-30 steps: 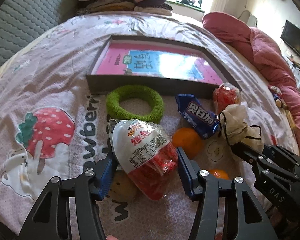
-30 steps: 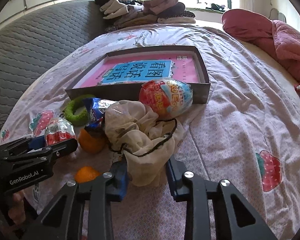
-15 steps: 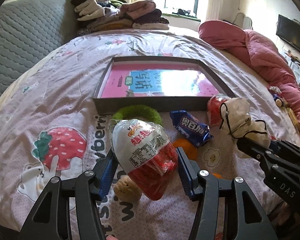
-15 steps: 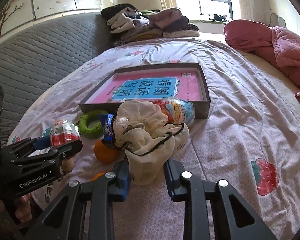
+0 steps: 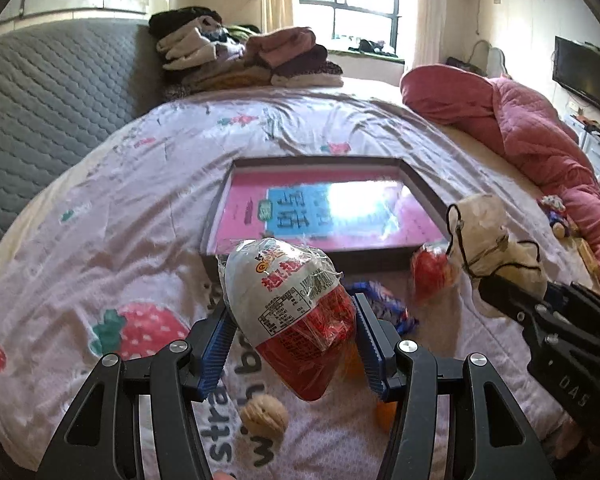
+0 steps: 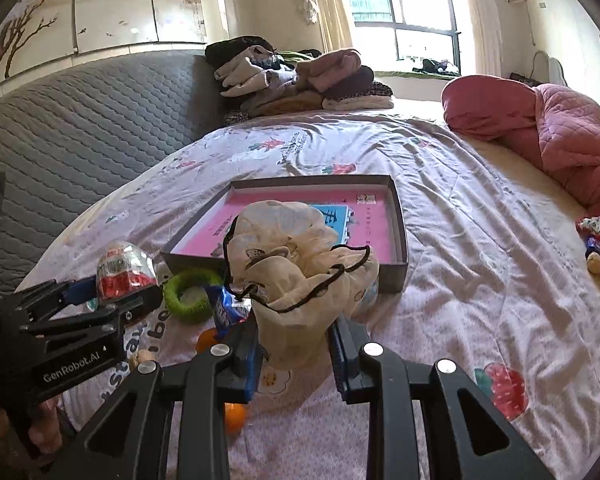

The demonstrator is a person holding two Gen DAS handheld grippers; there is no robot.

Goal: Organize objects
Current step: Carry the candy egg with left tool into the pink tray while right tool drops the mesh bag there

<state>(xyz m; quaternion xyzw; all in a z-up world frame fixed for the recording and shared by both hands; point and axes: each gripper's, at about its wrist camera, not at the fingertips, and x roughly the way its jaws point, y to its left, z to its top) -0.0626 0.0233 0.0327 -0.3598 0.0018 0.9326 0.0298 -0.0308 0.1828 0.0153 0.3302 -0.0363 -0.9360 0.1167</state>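
My left gripper (image 5: 290, 336) is shut on a white and red egg-shaped toy in clear wrap (image 5: 288, 312), held above the bed; it also shows in the right wrist view (image 6: 120, 270). My right gripper (image 6: 296, 344) is shut on a cream cloth pouch with a black drawstring (image 6: 300, 260), also lifted; it shows in the left wrist view (image 5: 492, 244). A shallow grey box with a pink and blue sheet inside (image 5: 324, 208) (image 6: 396, 216) lies on the bed beyond both grippers.
On the strawberry bedsheet lie a walnut (image 5: 264, 418), a blue snack packet (image 5: 384, 308), a second red egg toy (image 5: 430, 276), a green ring (image 6: 190, 292) and oranges (image 6: 234, 416). Folded clothes (image 5: 244, 56) sit at the headboard. A pink quilt (image 5: 520, 128) lies right.
Both grippers have risen with their loads. The bed and box now look farther below and more of the room shows. The loose items on the sheet have not moved.
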